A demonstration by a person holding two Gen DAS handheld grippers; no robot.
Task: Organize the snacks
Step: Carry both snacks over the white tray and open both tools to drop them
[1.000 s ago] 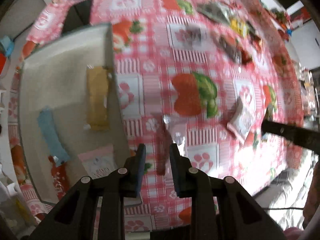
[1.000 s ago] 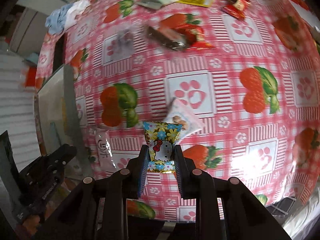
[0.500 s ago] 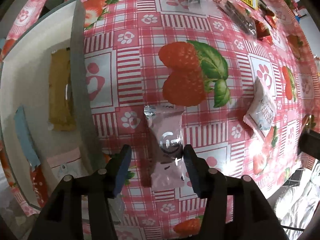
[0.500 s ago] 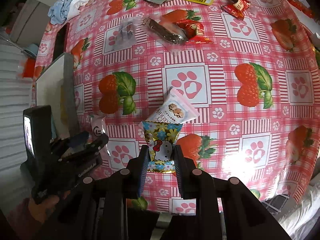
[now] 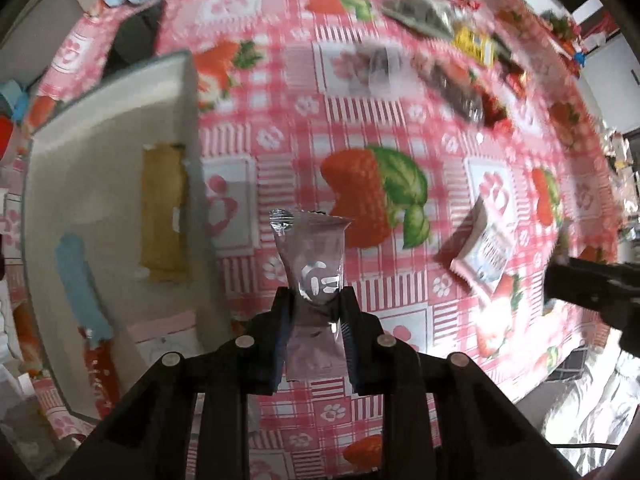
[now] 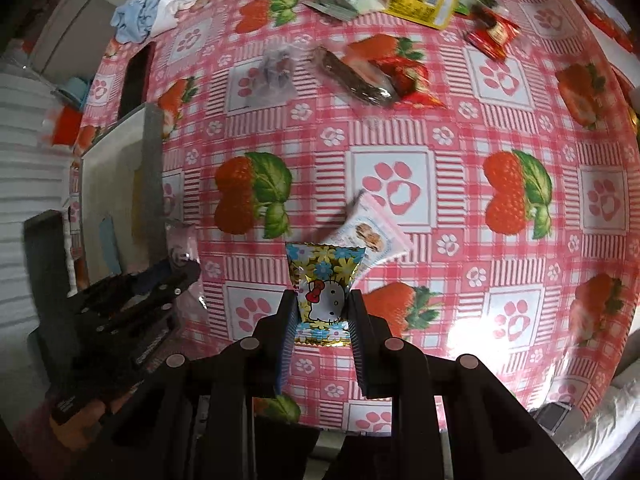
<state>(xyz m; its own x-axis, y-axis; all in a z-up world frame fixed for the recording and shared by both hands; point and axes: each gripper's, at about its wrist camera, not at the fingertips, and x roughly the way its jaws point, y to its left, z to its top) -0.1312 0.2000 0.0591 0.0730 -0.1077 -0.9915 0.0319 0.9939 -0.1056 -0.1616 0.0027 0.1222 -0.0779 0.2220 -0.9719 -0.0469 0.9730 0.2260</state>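
Left jaws [image 5: 314, 300] are clamped on a translucent pink wrapper [image 5: 314, 264]; it sticks up past the tips, clear of the bench [image 5: 400, 312]. Right jaws [image 6: 324, 304] are closed on a Hello Kitty foil packet [image 6: 325, 280], its flowered top fanning out above the tips.

From the left wrist: the grey tray [image 5: 100, 184] sits left of my jaws, its near wall just beside the wrapper. Inside it I see a yellow bar [image 5: 162, 212], a blue strip [image 5: 78, 280], a red packet [image 5: 102, 368] and a pale pink pack [image 5: 168, 338]. Right of the jaws, a white cookie sachet [image 5: 486, 248] lies flat on the bench. The other gripper's black body pokes in at the far right edge.

From the right wrist: the same cookie sachet [image 6: 374, 236] lies directly beyond the Kitty packet; I can't tell whether they touch. The left gripper [image 6: 182, 276] is off to the left with its pink wrapper, next to the tray [image 6: 152, 168]. Well ahead of the jaws: a dark brown bar [image 6: 352, 78], a red-wrapped snack [image 6: 412, 76], a yellow packet [image 6: 426, 2], a small red sachet [image 6: 494, 36]. Far frames are motion-blurred.
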